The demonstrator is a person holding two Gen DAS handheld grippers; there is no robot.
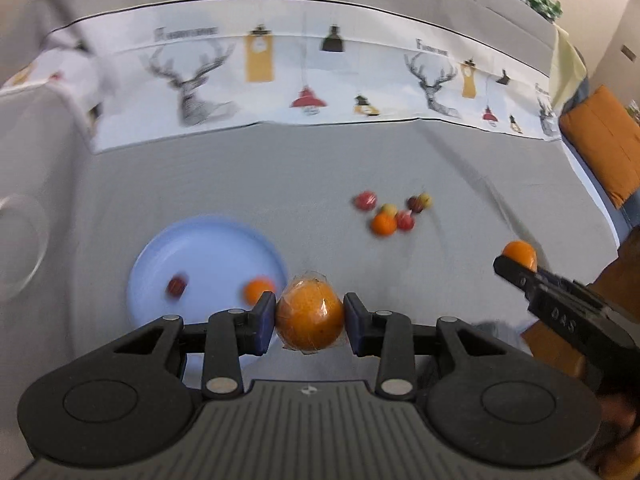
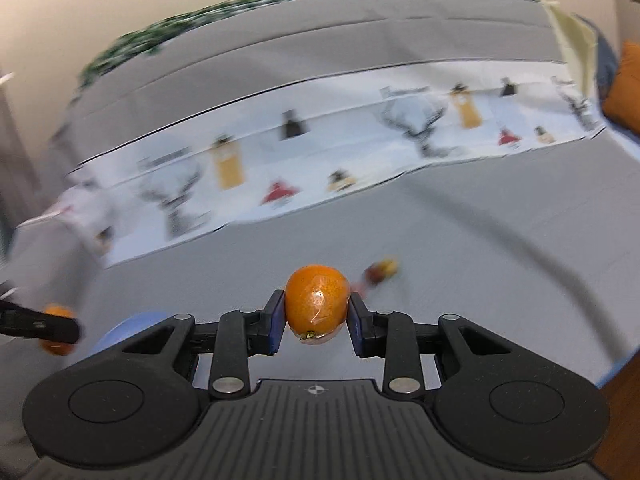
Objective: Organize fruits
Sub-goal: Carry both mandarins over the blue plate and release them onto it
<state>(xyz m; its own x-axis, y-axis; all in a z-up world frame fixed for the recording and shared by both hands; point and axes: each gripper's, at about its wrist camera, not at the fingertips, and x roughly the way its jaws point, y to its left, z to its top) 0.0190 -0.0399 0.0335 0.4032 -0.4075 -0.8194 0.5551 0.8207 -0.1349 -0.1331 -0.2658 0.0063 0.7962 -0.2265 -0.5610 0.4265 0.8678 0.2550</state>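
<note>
- left wrist view: our left gripper (image 1: 310,318) pinches a wrapped orange (image 1: 310,316) between its blue pads (image 1: 264,322) — the fruit fills the gap, held just off the right edge of the blue plate (image 1: 208,248).
- on that plate we see a small dark red fruit (image 1: 177,286) and a small orange one (image 1: 258,290), well apart from each other.
- farther out on the grey cloth (image 1: 320,168) lies a loose cluster of fruits (image 1: 394,210), red, yellow and orange, all blurred.
- at the right edge our right gripper (image 1: 516,264) comes in with a second orange (image 1: 520,254) at its tip; from here we cannot tell how its jaws stand.
- a white runner (image 1: 300,76) printed with deer and lamps crosses the cloth behind.
- right wrist view: the right gripper (image 2: 316,310) clamps its orange (image 2: 317,304) between both pads, held above the grey cloth.
- just beyond sits a blurred dark red and yellow fruit (image 2: 382,270).
- at the far left the left gripper (image 2: 40,326) shows with its orange (image 2: 58,330), the blue plate's rim (image 2: 128,328) beside it.
</note>
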